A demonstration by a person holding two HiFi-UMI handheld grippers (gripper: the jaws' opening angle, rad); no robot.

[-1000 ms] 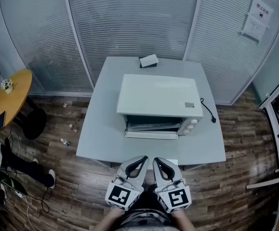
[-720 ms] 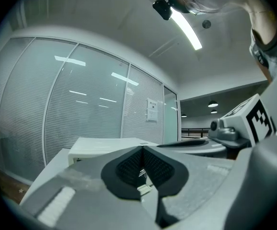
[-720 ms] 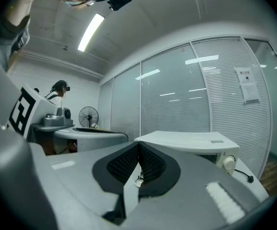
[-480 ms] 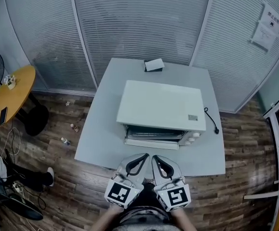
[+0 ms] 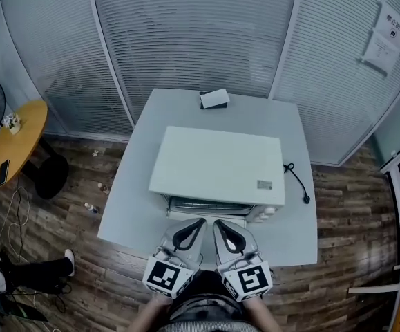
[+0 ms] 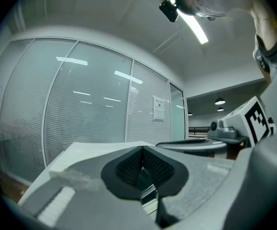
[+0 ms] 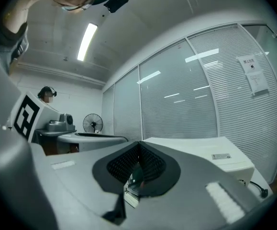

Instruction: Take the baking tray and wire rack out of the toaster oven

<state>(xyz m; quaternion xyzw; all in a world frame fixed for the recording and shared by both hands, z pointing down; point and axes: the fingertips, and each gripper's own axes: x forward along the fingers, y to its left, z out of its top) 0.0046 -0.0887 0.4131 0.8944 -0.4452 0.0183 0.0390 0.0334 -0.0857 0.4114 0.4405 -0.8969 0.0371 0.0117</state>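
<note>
Toaster oven (image 5: pixel 217 168) stands just ahead of our fingertips, front toward us, so the baking tray and wire rack inside, too dim to make out, lie straight beyond them. Our left gripper (image 5: pixel 200 221) is closed on nothing. Just beside it, our right gripper (image 5: pixel 218 223) is likewise closed and empty, both level, likely for reaching in.

Left gripper (image 5: pixel 197 222) and right gripper (image 5: pixel 219 224) have neared the toaster oven (image 5: pixel 217 164).
</note>
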